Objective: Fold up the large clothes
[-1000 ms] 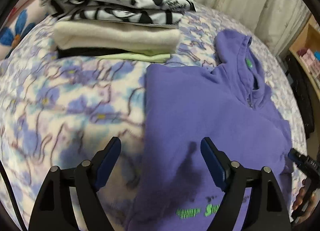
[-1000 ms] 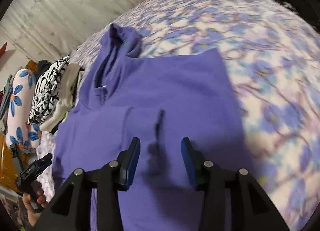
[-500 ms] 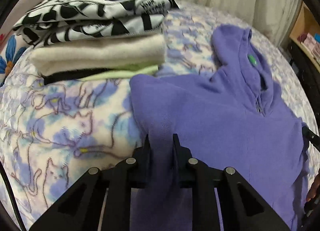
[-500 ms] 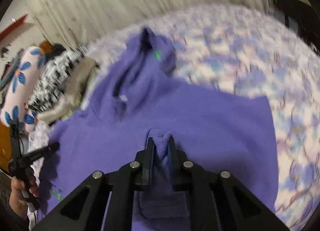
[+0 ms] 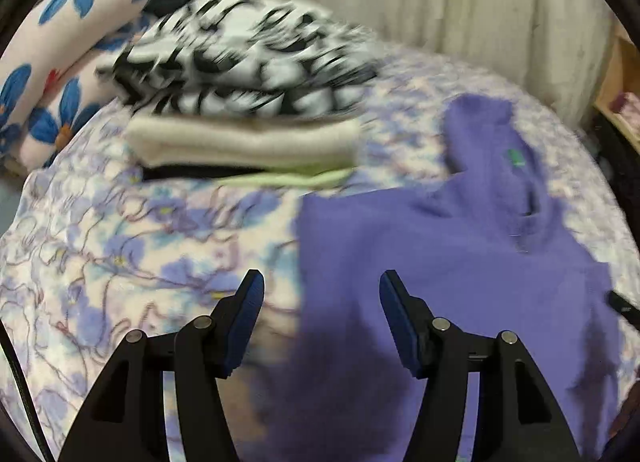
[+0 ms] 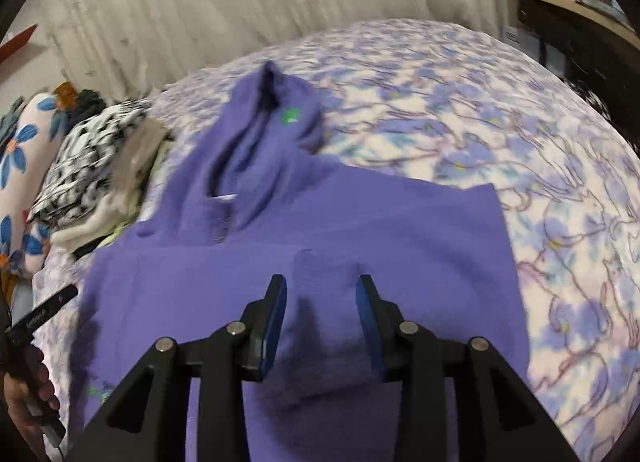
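Here, left gripper [image 5: 321, 286] seen with jaws spread wide, nothing held, poised over left edge of hoodie [image 5: 460, 262]. Right gripper [image 6: 322, 288] jaws parted, nothing gripped, above folded cuff. Hoodie laid flat on bedspread [image 6: 540, 166], hood toward curtain. Stack [image 5: 248, 114] set just beyond left edge; bare bedspread seen right.

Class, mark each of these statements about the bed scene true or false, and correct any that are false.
1. Both grippers are open. True: the left gripper and the right gripper grip nothing.
2. The purple hoodie hangs from a hook. False: it lies flat on the floral blanket.
3. A black-and-white patterned garment tops the folded stack. True.
4. The hoodie's hood points toward the grippers. False: it points away, toward the curtain.
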